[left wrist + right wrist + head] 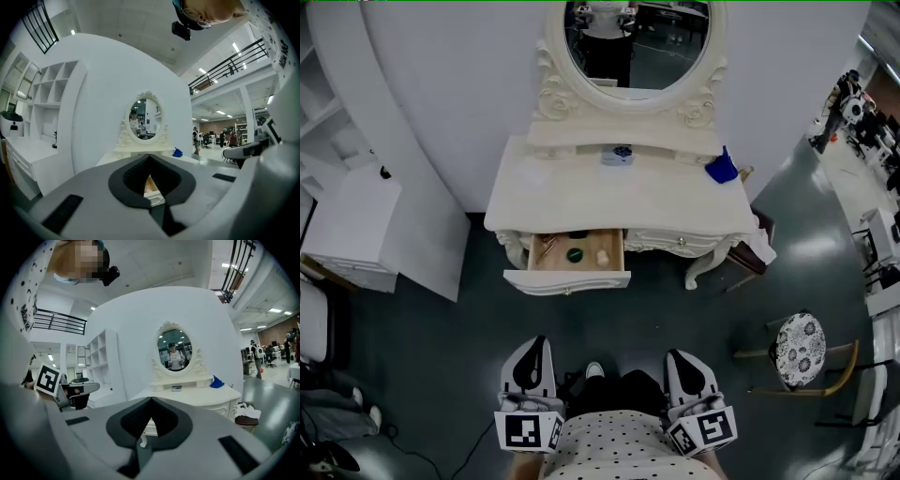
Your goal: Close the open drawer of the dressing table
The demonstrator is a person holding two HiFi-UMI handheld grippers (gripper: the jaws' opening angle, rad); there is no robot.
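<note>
The cream dressing table (675,202) with an oval mirror (636,42) stands ahead against a white curved wall. Its left drawer (567,278) is pulled out, with a dark round item (575,254) and small pale things inside. My left gripper (536,347) and right gripper (680,357) are held low near my body, well short of the drawer front, both shut and empty. In the left gripper view the left gripper (150,156) points at the table, and the drawer (152,190) shows through the gap below the tips. The right gripper (151,399) faces the table (206,397) too.
A stool with a patterned round seat (800,349) stands on the dark floor at the right. White shelving (356,225) is at the left. A blue object (722,169) and a small box (618,155) sit on the tabletop.
</note>
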